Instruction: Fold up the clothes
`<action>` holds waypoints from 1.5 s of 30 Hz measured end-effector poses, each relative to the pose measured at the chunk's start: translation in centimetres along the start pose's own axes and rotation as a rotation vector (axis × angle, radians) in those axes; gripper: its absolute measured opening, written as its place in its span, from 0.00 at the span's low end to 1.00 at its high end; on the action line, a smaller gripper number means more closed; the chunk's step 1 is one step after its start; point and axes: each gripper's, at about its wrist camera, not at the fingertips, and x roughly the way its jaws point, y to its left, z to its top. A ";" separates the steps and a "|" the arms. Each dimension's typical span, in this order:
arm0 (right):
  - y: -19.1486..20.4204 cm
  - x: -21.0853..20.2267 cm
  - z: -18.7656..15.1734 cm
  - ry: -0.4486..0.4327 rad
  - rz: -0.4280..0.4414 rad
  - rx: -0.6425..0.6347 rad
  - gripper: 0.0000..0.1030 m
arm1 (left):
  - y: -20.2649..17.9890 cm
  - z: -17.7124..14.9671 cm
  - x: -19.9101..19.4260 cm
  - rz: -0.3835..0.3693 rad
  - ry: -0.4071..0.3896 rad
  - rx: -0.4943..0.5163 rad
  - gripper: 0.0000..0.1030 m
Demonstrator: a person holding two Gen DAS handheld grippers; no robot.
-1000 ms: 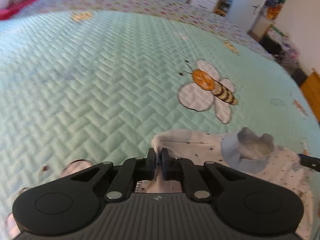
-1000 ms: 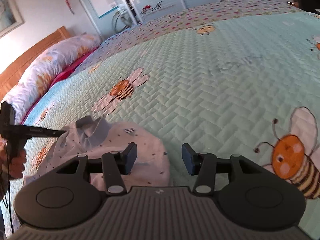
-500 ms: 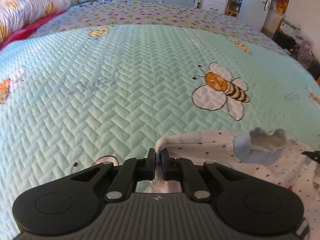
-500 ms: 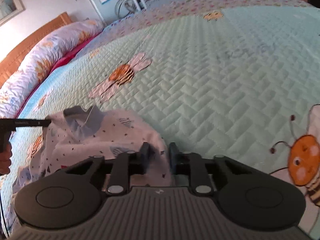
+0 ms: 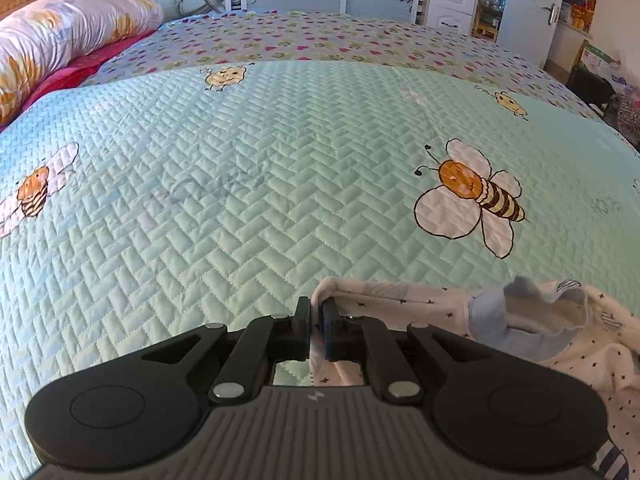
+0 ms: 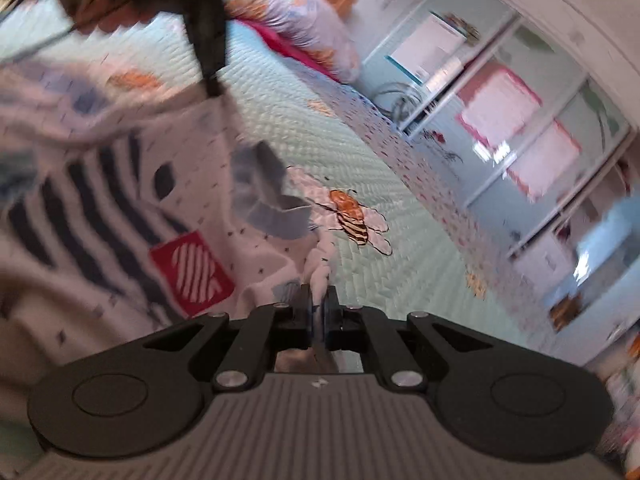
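Left wrist view: left claw pinches a folded edge of the white dotted shirt, which lies on the green quilted bedspread at lower right, blue collar up. Right wrist view, blurred: right claw pressed together on a shirt edge, fabric bunched to its left.

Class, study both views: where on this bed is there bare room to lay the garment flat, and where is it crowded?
Free: the green quilt between the left bee patch and the right bee patch, up to the heart-print border. Crowded: the near right, where the garment bunches at the left tongs.
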 end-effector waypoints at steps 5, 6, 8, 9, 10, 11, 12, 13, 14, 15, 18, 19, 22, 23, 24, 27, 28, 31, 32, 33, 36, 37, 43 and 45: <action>-2.7 0.3 -0.6 0.027 -0.022 0.151 0.04 | 0.2 0.0 -0.3 0.009 -0.007 -0.008 0.05; -3.6 0.1 -0.9 0.027 -0.034 0.187 0.04 | 0.2 0.1 -0.4 0.009 -0.011 -0.012 0.05; -5.4 -0.1 -1.2 0.028 -0.064 0.252 0.04 | 0.0 0.8 -0.7 0.005 -0.024 -0.009 0.05; -5.9 -0.2 -1.3 0.026 -0.087 0.263 0.04 | -0.2 1.4 -1.1 -0.002 -0.037 -0.006 0.05; -6.7 0.0 -1.1 0.022 -0.117 0.264 0.03 | -0.5 2.2 -1.6 -0.013 -0.054 -0.003 0.05; -7.7 0.2 -0.7 0.018 -0.145 0.267 0.03 | -0.8 3.0 -2.1 -0.021 -0.072 0.002 0.05; -8.9 0.3 -0.4 0.010 -0.165 0.281 0.03 | -1.1 3.9 -2.7 -0.024 -0.091 0.011 0.05; -10.2 0.2 0.0 -0.007 -0.188 0.302 0.03 | -1.5 4.9 -3.3 -0.022 -0.113 0.023 0.05; -11.4 0.3 0.6 -0.021 -0.210 0.317 0.03 | -1.9 6.0 -3.7 -0.012 -0.138 0.039 0.05; -12.6 0.5 1.2 -0.028 -0.231 0.323 0.03 | -2.4 7.1 -3.9 0.000 -0.161 0.055 0.05; -15.8 2.6 2.8 -0.043 -0.306 0.318 0.03 | -3.3 10.8 -2.9 0.042 -0.190 0.070 0.05; -16.9 4.1 3.3 -0.026 -0.322 0.323 0.03 | -3.6 11.9 -2.2 0.056 -0.193 0.074 0.05; -20.0 8.9 3.4 0.003 -0.345 0.411 0.10 | -4.8 13.7 1.1 0.155 -0.180 0.101 0.09; -20.9 11.0 3.1 0.036 -0.298 0.465 0.22 | -5.0 13.8 2.5 0.178 -0.149 0.114 0.10; -21.6 12.6 2.5 0.080 -0.234 0.534 0.26 | -4.9 13.6 4.0 0.214 -0.108 0.114 0.11; -22.9 15.0 0.5 0.162 -0.119 0.727 0.30 | -2.6 11.9 7.1 0.248 0.018 0.017 0.18; -22.7 14.6 -0.2 0.160 -0.108 0.771 0.31 | -1.5 11.2 7.9 0.248 0.061 -0.027 0.24; -21.0 11.8 -1.9 0.145 -0.091 0.843 0.39 | 2.6 8.9 7.9 0.178 0.098 -0.192 0.24; -20.3 10.5 -2.8 0.147 -0.083 0.863 0.39 | 3.8 8.3 7.2 0.149 0.086 -0.240 0.24; -19.6 9.1 -3.6 0.150 -0.075 0.886 0.40 | 4.8 7.6 6.2 0.119 0.072 -0.278 0.24; -17.5 4.8 -6.6 0.181 -0.036 1.022 0.48 | 6.5 5.4 2.7 0.020 0.022 -0.347 0.24; -16.7 3.0 -7.8 0.193 -0.019 1.090 0.50 | 6.2 4.4 1.2 -0.008 0.004 -0.338 0.24; -10.1 -4.9 -11.9 0.280 0.110 1.367 0.50 | 0.8 -2.2 -6.9 -0.209 -0.014 -0.197 0.26; -8.1 -6.2 -12.3 0.297 0.133 1.418 0.50 | -1.7 -4.6 -9.0 -0.269 -0.003 -0.149 0.28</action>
